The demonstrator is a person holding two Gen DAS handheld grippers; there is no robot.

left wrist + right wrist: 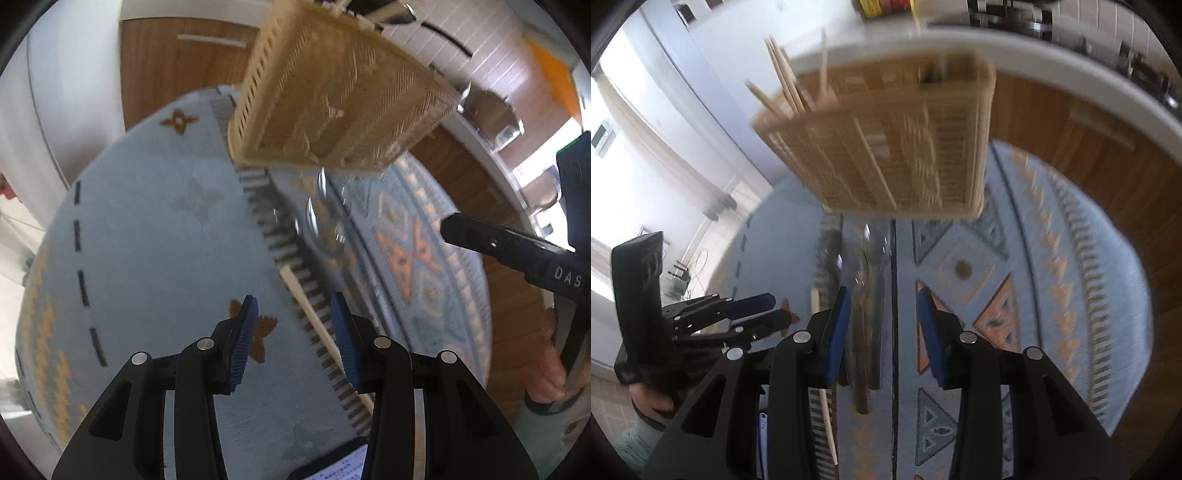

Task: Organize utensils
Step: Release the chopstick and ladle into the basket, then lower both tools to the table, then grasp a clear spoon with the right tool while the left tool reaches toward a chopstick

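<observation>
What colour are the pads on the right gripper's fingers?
Dark blue, ribbed pads on black fingers; clearest in the right wrist view.

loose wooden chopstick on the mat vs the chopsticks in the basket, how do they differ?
Pose: the loose chopstick lies flat on the patterned mat; the chopsticks in the basket stand up at a slant, tips poking above the rim of the beige slatted basket.
Count: the loose chopstick is alone; the basket holds several.
Neighbours: the loose one lies beside dark-handled metal cutlery; the basket ones are apart from it.
Shared: both pale wood, thin, straight.

Patterned rug [1052, 295] carries basket [886, 147], utensils [868, 295].
</observation>
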